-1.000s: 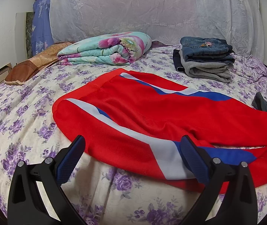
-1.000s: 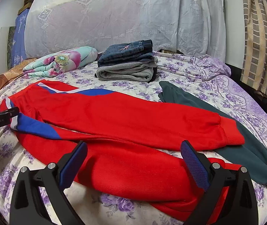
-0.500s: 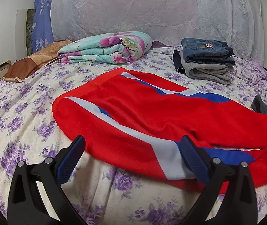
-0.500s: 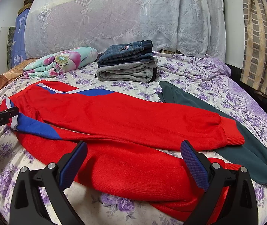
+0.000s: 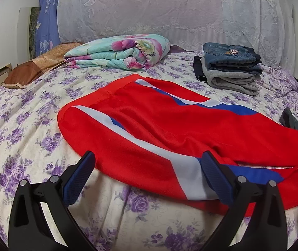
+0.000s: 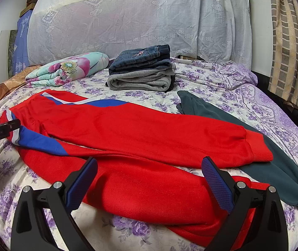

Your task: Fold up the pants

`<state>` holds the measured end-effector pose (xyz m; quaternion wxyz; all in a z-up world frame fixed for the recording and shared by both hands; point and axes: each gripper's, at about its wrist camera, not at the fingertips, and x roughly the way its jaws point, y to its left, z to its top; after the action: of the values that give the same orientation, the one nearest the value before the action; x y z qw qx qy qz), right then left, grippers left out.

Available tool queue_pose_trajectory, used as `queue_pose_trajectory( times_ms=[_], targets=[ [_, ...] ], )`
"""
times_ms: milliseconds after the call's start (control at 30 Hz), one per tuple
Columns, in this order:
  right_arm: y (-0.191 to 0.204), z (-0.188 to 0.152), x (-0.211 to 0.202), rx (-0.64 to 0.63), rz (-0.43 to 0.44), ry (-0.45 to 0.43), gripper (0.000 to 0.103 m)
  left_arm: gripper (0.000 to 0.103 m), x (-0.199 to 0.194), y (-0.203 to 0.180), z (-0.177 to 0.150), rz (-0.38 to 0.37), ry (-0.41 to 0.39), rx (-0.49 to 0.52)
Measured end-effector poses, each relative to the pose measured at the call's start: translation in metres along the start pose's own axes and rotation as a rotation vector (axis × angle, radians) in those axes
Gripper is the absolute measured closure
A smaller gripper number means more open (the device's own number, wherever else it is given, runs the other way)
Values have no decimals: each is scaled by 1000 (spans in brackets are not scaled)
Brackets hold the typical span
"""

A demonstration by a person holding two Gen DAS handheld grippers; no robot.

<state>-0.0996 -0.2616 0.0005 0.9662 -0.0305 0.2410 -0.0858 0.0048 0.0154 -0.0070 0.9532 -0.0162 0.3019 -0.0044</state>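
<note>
2 low views — shared bed (image 5: 23, 125)

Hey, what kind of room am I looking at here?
Most likely a bedroom: red track pants lie on a bed with a purple floral sheet, a folded floral quilt and a curtain nearby.

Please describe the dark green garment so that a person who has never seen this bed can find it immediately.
On the bed with the purple-flowered sheet, find the red pants spread across the near side. The dark green garment lies flat beside them on the right, partly under a red cuff. Unlike the folded stack of jeans behind, it is unfolded and plain.
</note>
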Motion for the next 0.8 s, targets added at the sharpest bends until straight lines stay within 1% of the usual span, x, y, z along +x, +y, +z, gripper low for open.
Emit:
queue_pose_trajectory(
  times_ms=[467, 567, 700, 800],
  targets=[
    [1, -1, 0, 4, 4, 4, 3, 4, 9, 14, 0, -54, 51, -68],
    [-1, -2, 1, 16, 17, 11, 3, 4, 11, 15, 1, -59, 59, -77],
    [-9, -2, 3, 59, 62, 28, 3, 4, 13, 19, 1, -78, 74, -100],
    [-28, -2, 6, 139, 112, 60, 3, 4, 13, 24, 0, -106, 76, -126]
  ],
)
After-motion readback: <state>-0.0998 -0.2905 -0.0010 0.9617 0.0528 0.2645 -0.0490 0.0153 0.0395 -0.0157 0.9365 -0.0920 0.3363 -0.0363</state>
